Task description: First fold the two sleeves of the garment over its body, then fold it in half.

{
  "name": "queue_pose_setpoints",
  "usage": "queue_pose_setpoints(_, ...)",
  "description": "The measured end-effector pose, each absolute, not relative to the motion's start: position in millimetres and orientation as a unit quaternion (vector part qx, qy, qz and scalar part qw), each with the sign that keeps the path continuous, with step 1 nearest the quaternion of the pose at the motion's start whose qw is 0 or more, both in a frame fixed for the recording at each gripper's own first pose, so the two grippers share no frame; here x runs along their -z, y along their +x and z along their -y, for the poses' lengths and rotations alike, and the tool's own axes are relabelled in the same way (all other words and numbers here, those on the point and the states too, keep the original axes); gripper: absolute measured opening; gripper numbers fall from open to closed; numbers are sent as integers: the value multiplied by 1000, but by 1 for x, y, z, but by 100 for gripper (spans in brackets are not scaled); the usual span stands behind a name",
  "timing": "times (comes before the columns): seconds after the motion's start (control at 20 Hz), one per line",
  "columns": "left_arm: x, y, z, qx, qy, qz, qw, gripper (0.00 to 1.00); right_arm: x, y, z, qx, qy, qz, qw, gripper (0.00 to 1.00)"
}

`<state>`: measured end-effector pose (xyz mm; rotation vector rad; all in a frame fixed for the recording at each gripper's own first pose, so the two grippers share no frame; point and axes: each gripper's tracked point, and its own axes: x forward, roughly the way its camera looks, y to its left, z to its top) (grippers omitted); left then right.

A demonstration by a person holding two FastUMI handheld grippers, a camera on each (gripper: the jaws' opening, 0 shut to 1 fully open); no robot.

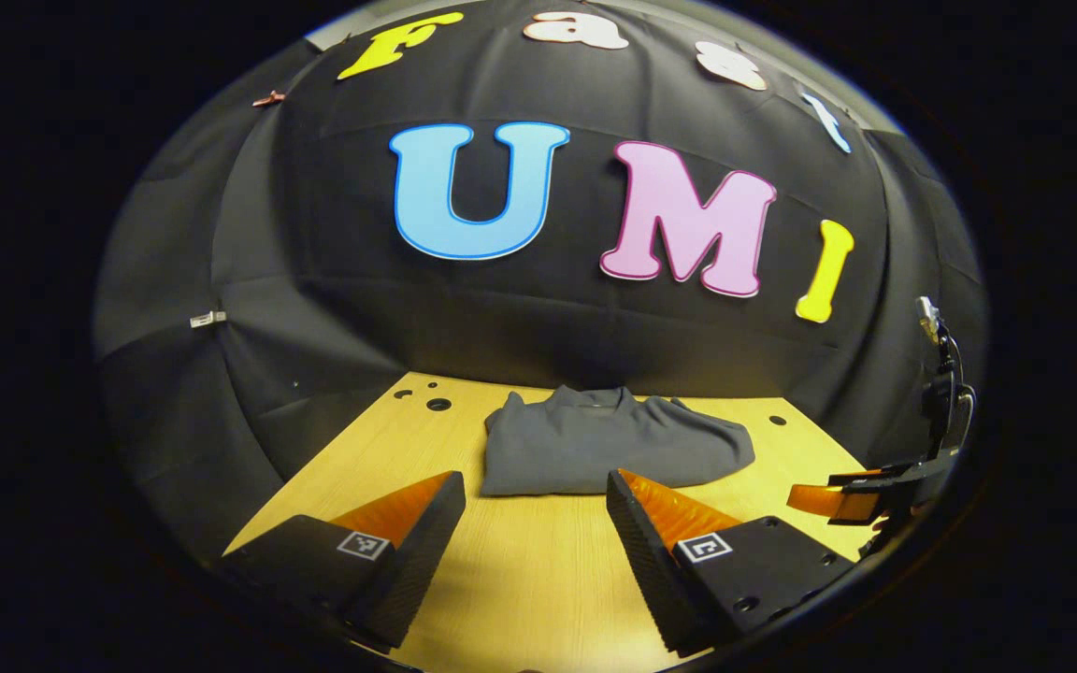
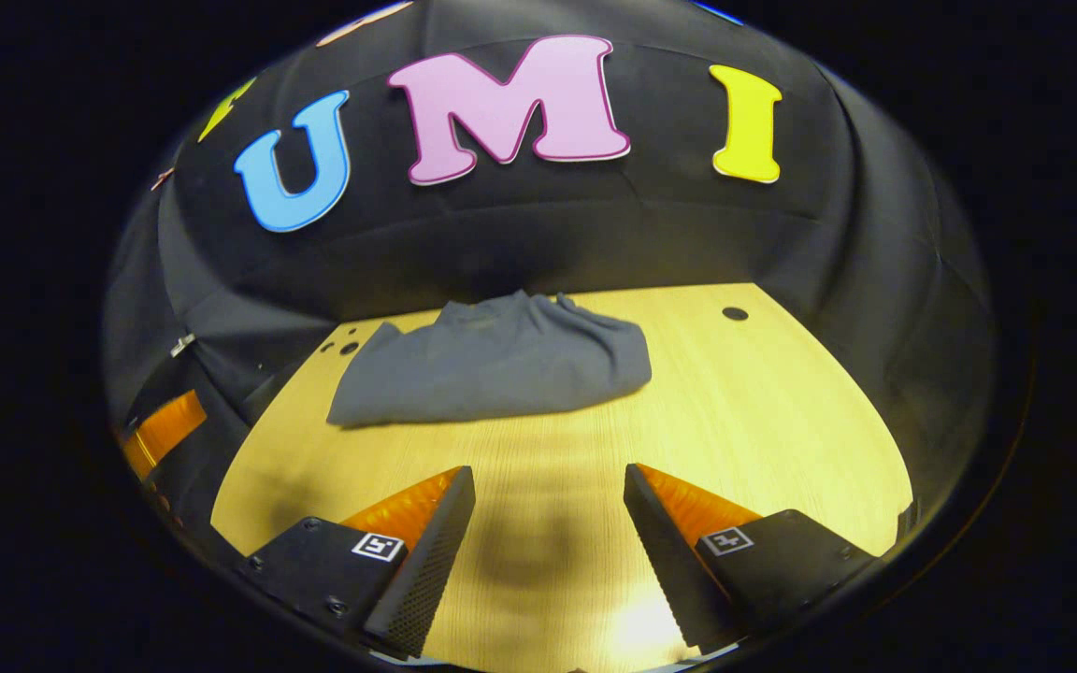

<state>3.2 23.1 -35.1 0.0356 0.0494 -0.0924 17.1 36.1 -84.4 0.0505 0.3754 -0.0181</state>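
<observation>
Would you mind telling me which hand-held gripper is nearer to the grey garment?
Left, slightly. The left hand-held gripper hovers open with its fingertips at the garment's near edge; the right hand-held gripper hovers open farther back over bare table.

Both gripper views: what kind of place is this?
Likely a data-collection booth, not a home: black cloth wall behind, a bare wooden table with drilled holes, one grey garment laid on it, both grippers open.
</observation>
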Motion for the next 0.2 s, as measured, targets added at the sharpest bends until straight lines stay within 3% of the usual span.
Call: queue_pose_setpoints(0.2, 37, -32, -14, 53, 9, -11, 998, 96, 101, -30, -41, -10, -6, -206, 979, 99)
